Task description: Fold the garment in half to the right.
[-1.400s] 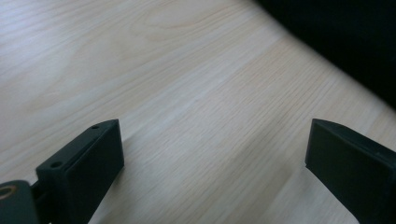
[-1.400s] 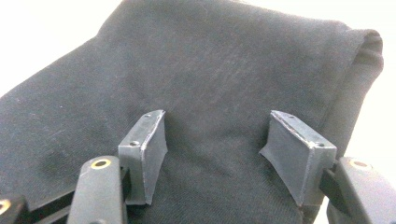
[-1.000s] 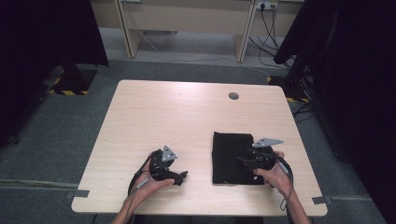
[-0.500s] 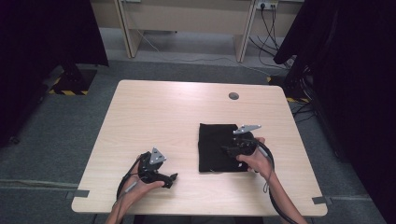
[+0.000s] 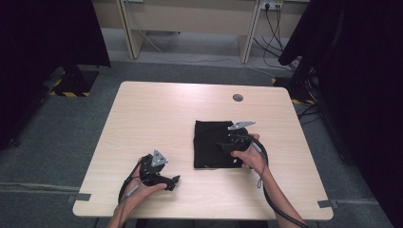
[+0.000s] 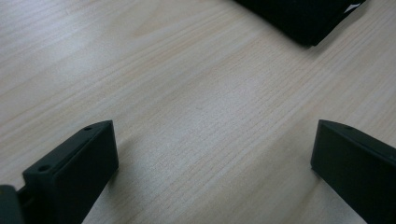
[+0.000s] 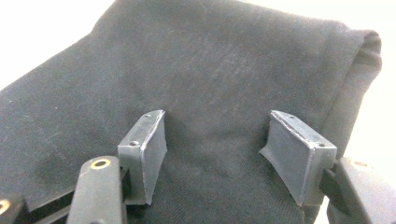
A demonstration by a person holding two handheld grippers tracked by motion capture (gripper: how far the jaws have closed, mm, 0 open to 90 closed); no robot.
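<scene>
Fingers, right: I see the right gripper (image 7: 217,154) with its jaws spread over the folded black cloth (image 7: 196,84), both pads resting on the fabric, nothing pinched between them.
Fingers, left: I see the left gripper (image 6: 215,172) with its jaws spread wide, bare wood between them, gripping nothing.
Right gripper, place: from the high view I read it on the right half of the cloth (image 5: 213,142), toward the table's right edge.
Left gripper, place: held in the left hand (image 5: 142,178) near the front edge of the table (image 5: 157,109), left of centre, well apart from the cloth.
Cloth: lies flat, folded to a rough square, right of the table's centre and nearer the front edge than the back.
Cloth corner: one corner (image 6: 303,28) shows ahead of the left jaws.
</scene>
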